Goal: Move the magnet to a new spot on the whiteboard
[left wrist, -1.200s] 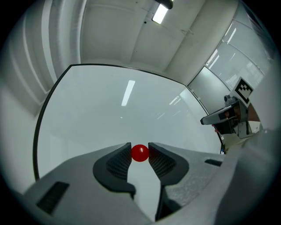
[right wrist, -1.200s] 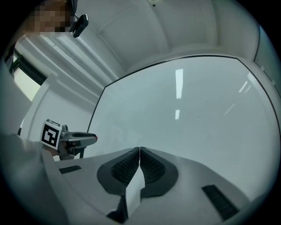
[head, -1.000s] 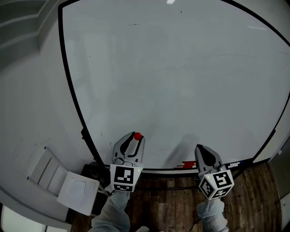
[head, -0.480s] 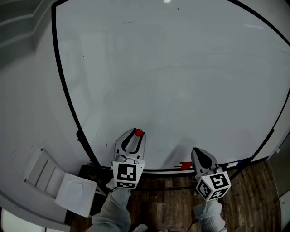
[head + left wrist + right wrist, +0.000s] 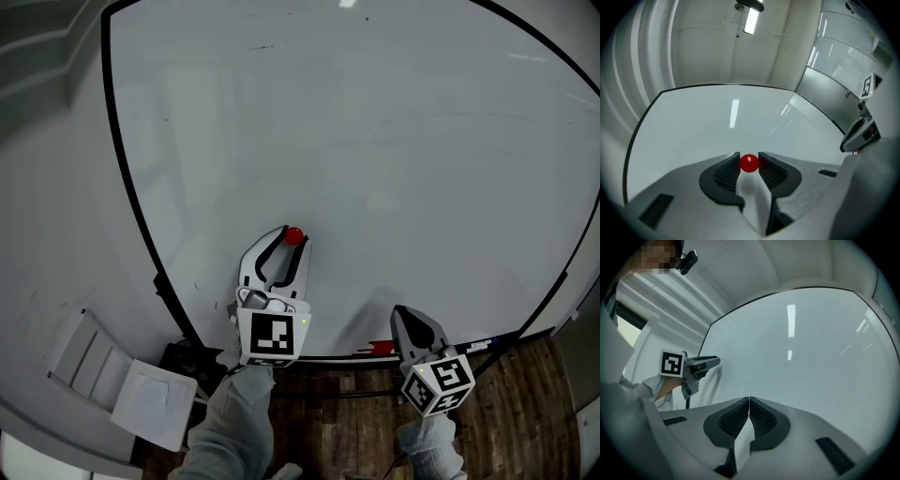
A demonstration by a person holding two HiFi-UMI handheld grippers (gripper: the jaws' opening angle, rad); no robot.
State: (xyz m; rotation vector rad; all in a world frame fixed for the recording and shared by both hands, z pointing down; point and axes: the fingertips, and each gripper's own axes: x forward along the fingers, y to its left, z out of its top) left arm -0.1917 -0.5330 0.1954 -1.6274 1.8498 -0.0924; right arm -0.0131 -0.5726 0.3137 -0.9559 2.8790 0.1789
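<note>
Close to the lower edge of the glossy, black-framed whiteboard [image 5: 394, 141], the small round red magnet [image 5: 749, 163] is gripped between the ribbed dark pads of the left gripper [image 5: 292, 238]. The right gripper [image 5: 403, 317] is seen clenched and empty near the board's bottom rail. Pick-up appears done; the smooth, shiny magnet is yet to be placed and released at a new spot.
</note>
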